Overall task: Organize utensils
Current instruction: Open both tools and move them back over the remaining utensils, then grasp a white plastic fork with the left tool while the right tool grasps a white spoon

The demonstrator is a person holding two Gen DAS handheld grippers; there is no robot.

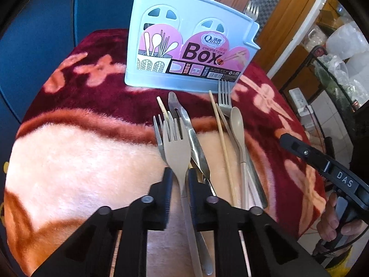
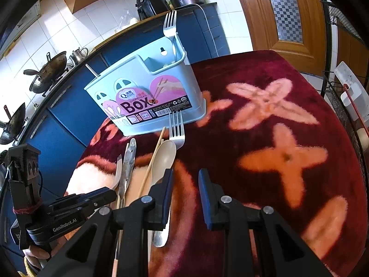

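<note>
Left gripper [image 1: 180,180] clenched on the neck of a grey fork [image 1: 176,149], at the near end of the utensil pile in front of the box [image 1: 191,46]; right gripper [image 2: 185,180] released and empty beside the pile. Lift straight up to clear the knife [image 1: 196,143] alongside, then carry it tines-up to the box.

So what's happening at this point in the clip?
A person is sorting cutlery into a blue chopsticks box, which already holds one fork. The left gripper is shut on a grey fork from the pile on the blanket. The right gripper is open, holding nothing, beside a beige spoon.
</note>
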